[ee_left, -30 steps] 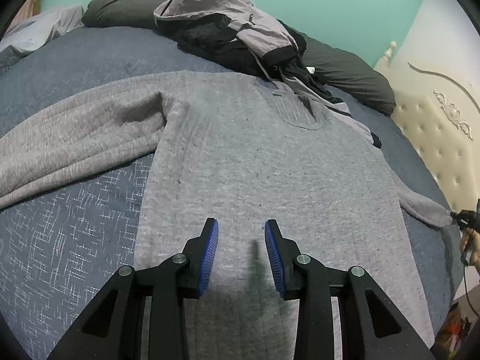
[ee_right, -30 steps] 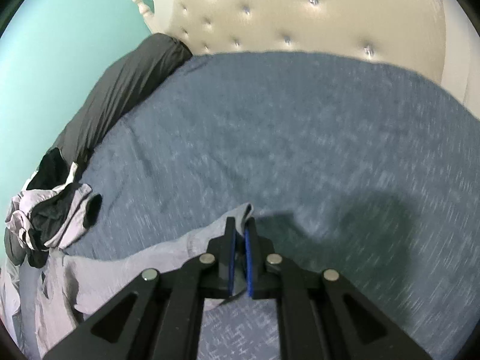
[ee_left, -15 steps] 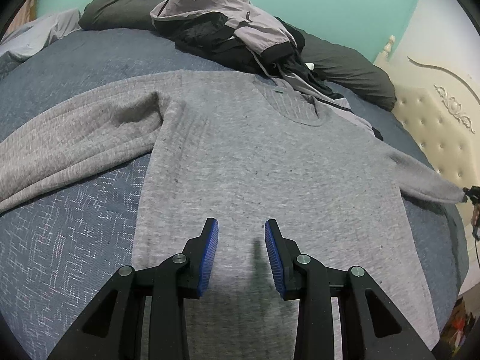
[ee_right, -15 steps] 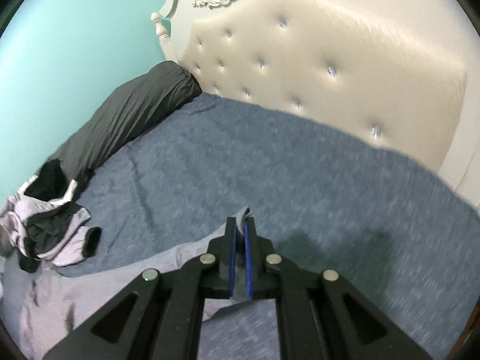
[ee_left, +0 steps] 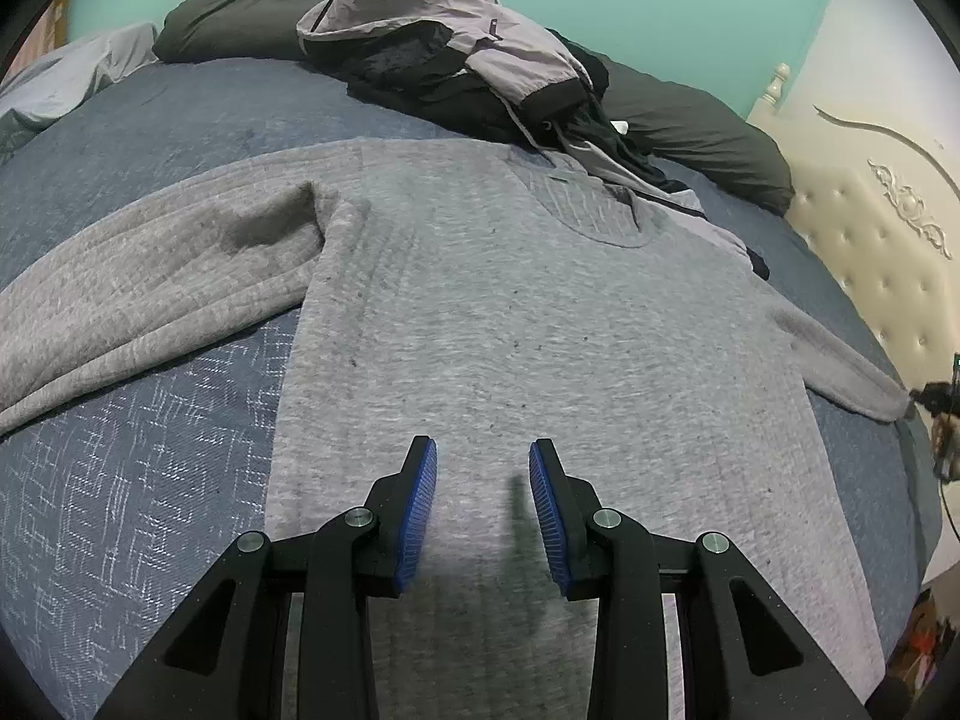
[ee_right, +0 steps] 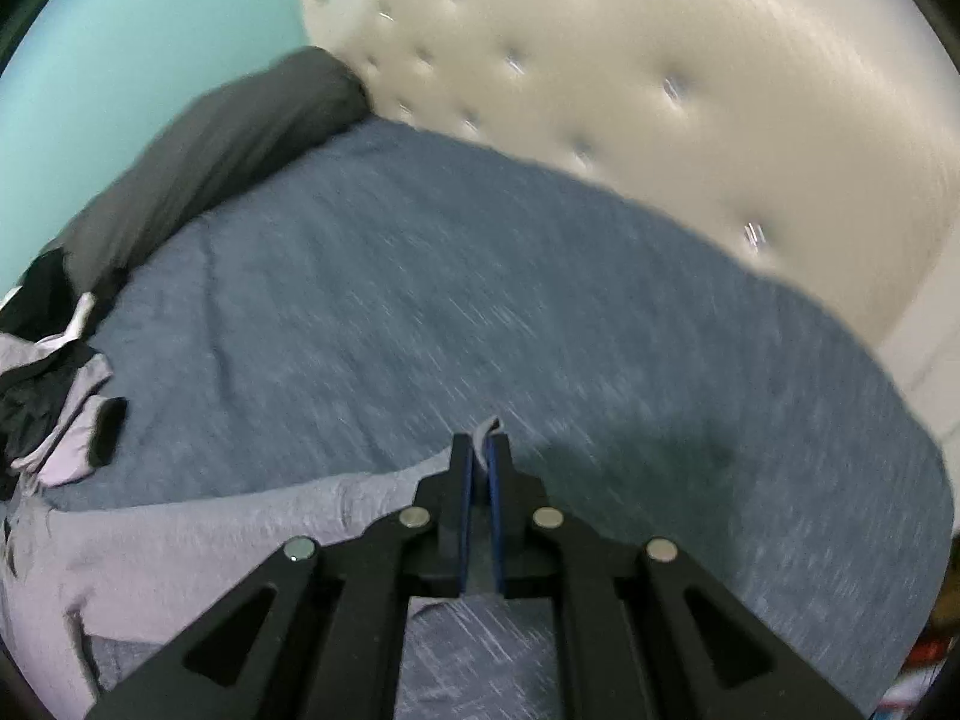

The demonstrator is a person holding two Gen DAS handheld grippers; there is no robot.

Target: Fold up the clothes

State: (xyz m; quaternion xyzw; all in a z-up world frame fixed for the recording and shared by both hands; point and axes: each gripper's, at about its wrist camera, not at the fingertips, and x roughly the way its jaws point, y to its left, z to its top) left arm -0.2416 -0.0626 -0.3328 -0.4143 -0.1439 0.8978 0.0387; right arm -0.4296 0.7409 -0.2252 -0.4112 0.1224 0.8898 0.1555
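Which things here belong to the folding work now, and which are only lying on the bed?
In use: grey sweater, its sleeve cuff in the right gripper, left gripper.
Lying about: jacket pile, dark pillows.

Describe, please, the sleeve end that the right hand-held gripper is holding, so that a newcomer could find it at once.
Start at the blue bedspread, where a grey sweater lies flat, front up. Follow its sleeve toward the cream tufted headboard to the cuff. Unlike the other sleeve, which lies loose, this one is stretched out straight, its tip pinched in the right hand-held gripper.
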